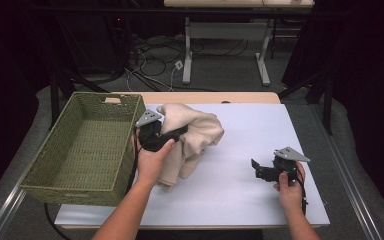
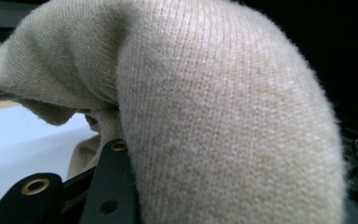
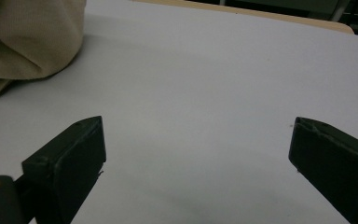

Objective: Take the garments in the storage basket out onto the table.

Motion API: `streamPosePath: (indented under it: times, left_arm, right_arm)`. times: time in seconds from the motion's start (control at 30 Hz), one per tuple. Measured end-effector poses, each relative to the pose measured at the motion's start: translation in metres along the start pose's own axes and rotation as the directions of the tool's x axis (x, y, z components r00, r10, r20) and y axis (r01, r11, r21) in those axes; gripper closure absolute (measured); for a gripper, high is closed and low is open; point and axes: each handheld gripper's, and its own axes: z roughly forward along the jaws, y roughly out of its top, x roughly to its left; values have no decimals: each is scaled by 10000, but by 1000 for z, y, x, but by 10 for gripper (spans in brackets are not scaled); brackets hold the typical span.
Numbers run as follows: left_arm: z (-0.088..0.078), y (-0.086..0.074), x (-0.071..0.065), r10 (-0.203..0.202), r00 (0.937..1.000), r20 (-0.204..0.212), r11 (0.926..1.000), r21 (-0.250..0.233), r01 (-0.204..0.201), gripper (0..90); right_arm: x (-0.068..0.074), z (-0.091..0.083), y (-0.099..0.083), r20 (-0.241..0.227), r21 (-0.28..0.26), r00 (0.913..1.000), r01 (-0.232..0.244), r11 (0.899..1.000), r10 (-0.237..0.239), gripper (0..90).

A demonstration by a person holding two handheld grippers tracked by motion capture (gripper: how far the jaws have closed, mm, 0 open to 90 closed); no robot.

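We see the left tongs [image 1: 180, 132] clamped on a fold of the beige sweater [image 1: 195, 137], which is bunched near the middle-left of the white counter [image 1: 260, 195], just beside the green wicker basket [image 1: 87, 145]; part of the knit hangs from the grip, and the lower folds rest on the counter. In the left gripper view the sweater [image 2: 223, 121] drapes thickly over the black jaws, so the hold looks deep rather than a pinch at an edge. The right tongs [image 1: 256, 169] sit wide and hold nothing, well apart from the garment, with bare counter [image 3: 205, 84] between the jaws. We judge the step in hand to be carrying the sweater to the basket. To do it well, we would keep the clamp firm, lift until the trailing folds clear the basket's near wall, and let the right tongs gather the loose hanging part, which could otherwise catch on the rim.
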Motion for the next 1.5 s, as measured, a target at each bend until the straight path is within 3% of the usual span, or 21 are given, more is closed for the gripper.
streamPosePath:
  times: [0.23, 0.33, 0.53, 0.63, 0.93, 1.0, 1.07, 1.17, 1.33, 1.5]
  left_arm:
    - [10, -17, 5, 24, 10000, 74, 9994, 357, -27, 602]
    - [15, -27, 5, -120, 9999, 70, 9992, 392, 117, 600]
    - [24, -43, 12, -555, 9978, 350, 9942, 942, 520, 585]
    - [28, -50, 12, -529, 9974, 495, 9913, 1235, 464, 580]
    - [36, -67, 12, -594, 9951, 789, 9890, 1397, 480, 525]
    - [37, -68, 11, -514, 9951, 840, 9880, 1494, 384, 505]
    - [37, -69, 10, -717, 9932, 914, 9835, 1722, 552, 491]
    - [37, -68, 7, -531, 9944, 914, 9828, 1809, 359, 477]
    - [35, -68, 4, -341, 9960, 830, 9838, 1782, 188, 322]
    - [28, -63, 1, 242, 9996, 136, 9899, 1394, -259, 159]
  right_arm:
    - [0, 0, 0, -17, 21, 10000, -62, 10000, 62, 37]
    - [1, 1, 0, -74, 43, 9999, -97, 9999, 97, 37]
    - [0, 0, 0, -11, 95, 10000, -51, 9999, 51, 37]
    - [1, 0, 0, -39, 78, 10000, -18, 10000, 18, 37]
    - [0, 1, -1, -64, 71, 10000, 68, 10000, -68, 40]
    - [1, 1, -1, -60, 64, 10000, -7, 10000, 7, 42]
    - [1, 0, -1, -59, 42, 10000, -15, 10000, 16, 42]
    - [1, 1, -1, -67, 36, 10000, 0, 10000, 0, 42]
    - [1, 1, -1, -40, 88, 10000, -4, 10000, 4, 42]
    - [1, 1, -1, -36, 83, 10000, 36, 10000, -36, 42]
